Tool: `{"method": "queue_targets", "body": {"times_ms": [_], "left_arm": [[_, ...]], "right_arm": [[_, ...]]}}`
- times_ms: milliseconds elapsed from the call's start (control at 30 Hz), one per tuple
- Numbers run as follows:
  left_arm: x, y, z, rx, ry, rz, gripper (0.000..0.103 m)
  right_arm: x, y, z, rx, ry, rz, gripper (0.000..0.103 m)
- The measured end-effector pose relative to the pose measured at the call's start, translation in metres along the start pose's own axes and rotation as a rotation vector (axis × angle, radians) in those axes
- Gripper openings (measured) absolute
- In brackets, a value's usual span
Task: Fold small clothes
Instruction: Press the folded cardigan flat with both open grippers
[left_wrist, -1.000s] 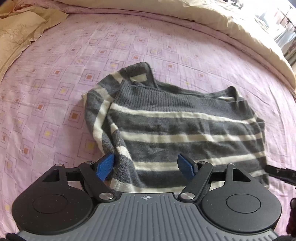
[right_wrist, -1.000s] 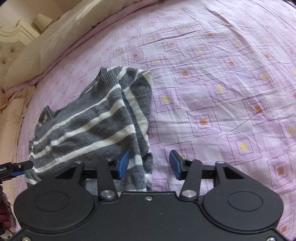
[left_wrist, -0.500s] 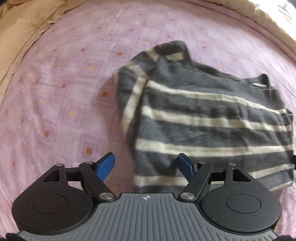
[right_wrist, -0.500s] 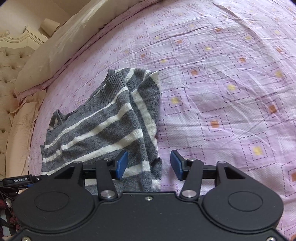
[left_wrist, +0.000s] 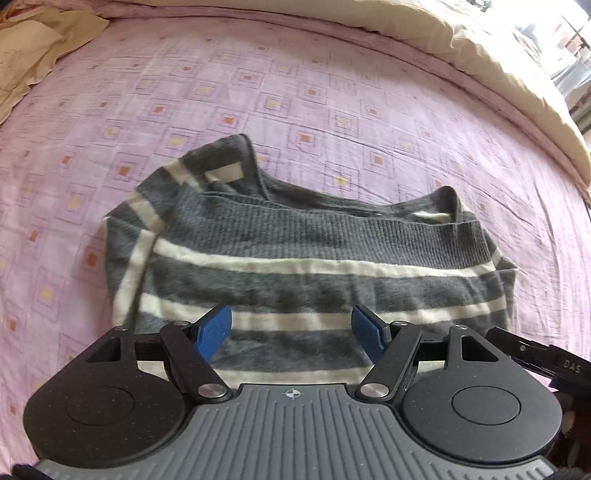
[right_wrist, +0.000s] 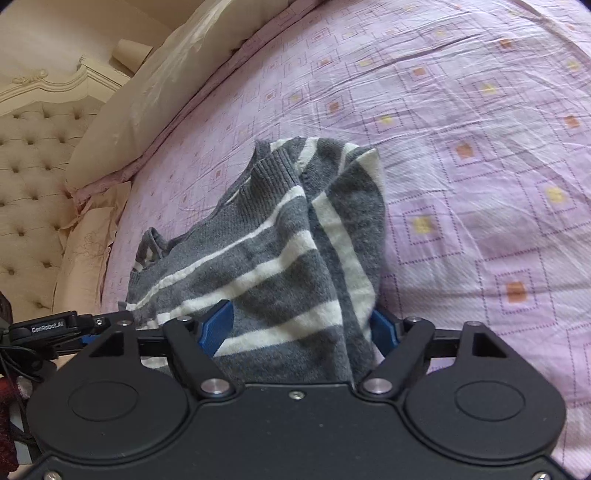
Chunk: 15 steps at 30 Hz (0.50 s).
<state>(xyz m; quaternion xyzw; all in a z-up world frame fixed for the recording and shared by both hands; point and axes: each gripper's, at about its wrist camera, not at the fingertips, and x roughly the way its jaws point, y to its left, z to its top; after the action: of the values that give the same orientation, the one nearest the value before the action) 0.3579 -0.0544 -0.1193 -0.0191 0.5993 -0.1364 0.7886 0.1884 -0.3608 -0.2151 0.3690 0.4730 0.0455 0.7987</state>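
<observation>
A grey sweater with white stripes lies folded on the pink patterned bed sheet. It also shows in the right wrist view. My left gripper is open, its blue pads wide apart over the sweater's near edge. My right gripper is open too, with the sweater's near right edge bunched between its pads, which are spread apart. The right gripper's body shows at the right edge of the left wrist view.
A cream duvet lies along the far side of the bed. A cream pillow sits at the far left. A tufted headboard and pillows show at the left of the right wrist view.
The left gripper has swung back over the sweater's near edge. The right gripper has opened wider and moved left, so the sweater's right edge now sits between its pads.
</observation>
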Motion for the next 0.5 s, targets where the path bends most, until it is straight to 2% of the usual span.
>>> {"method": "queue_targets", "body": {"times_ms": [200, 233, 300, 433, 500], "left_arm": [[0.041, -0.011, 0.01, -0.016, 0.071, 0.035, 0.071], [0.046, -0.013, 0.01, -0.003, 0.077, 0.042, 0.073], [0.051, -0.019, 0.009, 0.046, 0.07, 0.051, 0.084], [0.06, -0.033, 0.002, 0.136, 0.068, 0.092, 0.096], [0.062, -0.032, 0.003, 0.126, 0.07, 0.086, 0.101]], "right_arm": [[0.01, 0.006, 0.008, -0.038, 0.028, 0.039, 0.089], [0.01, 0.006, 0.008, -0.038, 0.026, 0.041, 0.09], [0.011, 0.006, 0.008, -0.029, 0.02, 0.045, 0.091], [0.012, 0.007, 0.007, -0.023, 0.016, 0.035, 0.091], [0.012, 0.008, 0.008, -0.022, 0.024, 0.021, 0.084]]}}
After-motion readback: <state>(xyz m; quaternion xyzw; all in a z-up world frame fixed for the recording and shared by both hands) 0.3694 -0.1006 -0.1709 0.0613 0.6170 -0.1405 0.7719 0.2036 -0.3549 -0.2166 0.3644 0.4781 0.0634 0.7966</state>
